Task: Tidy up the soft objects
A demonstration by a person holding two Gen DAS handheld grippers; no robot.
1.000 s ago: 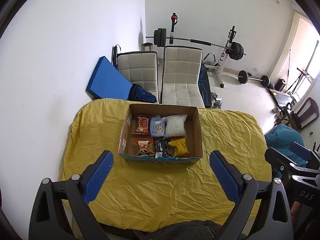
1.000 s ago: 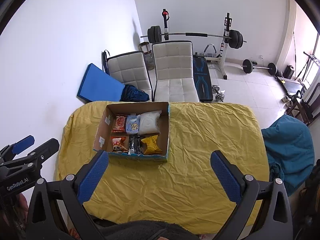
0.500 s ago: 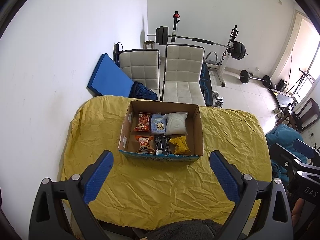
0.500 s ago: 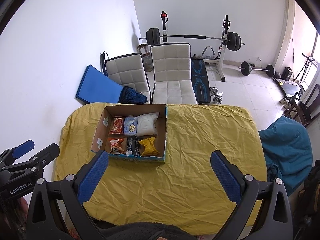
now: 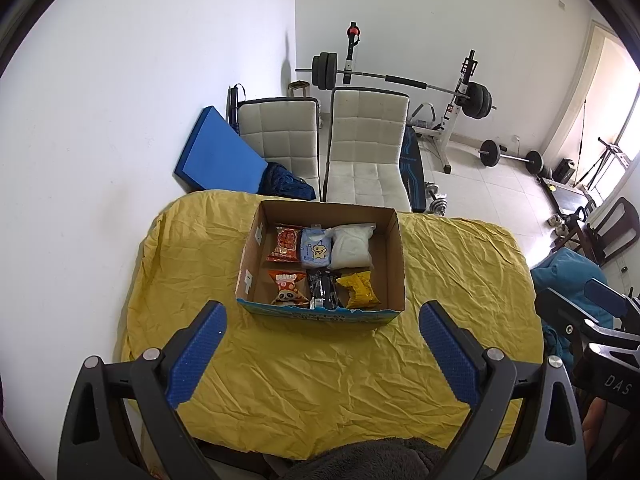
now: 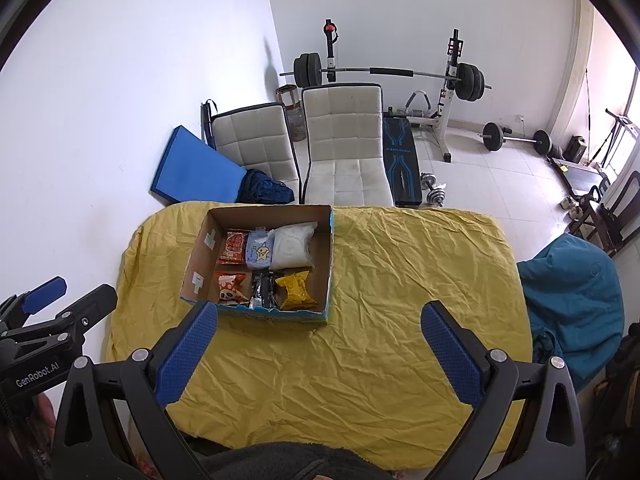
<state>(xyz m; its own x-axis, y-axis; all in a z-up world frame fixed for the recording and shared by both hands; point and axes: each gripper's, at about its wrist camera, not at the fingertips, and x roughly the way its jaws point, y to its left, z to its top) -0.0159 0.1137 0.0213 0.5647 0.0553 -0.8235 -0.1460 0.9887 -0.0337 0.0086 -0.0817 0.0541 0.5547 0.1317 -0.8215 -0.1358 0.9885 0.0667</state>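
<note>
While both tongs point(image 5: 322, 344) point(image 6: 318, 342) gape wide and empty, two white chairs point(image 5: 362, 160) stand behind the snack-filled box point(image 5: 320, 314).

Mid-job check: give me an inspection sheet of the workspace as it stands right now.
Surface: table under a wrinkled yellow cloth.
Job's things: cardboard box holding six soft packets in two rows, among them a white pouch and a yellow packet.
Clutter: nothing seen on the cloth outside the box.
Grippers: left gripper and right gripper both open, empty, short of the box.
Cables: nothing seen.
Surroundings: two white chairs, blue mat, barbell rack, teal beanbag.
</note>
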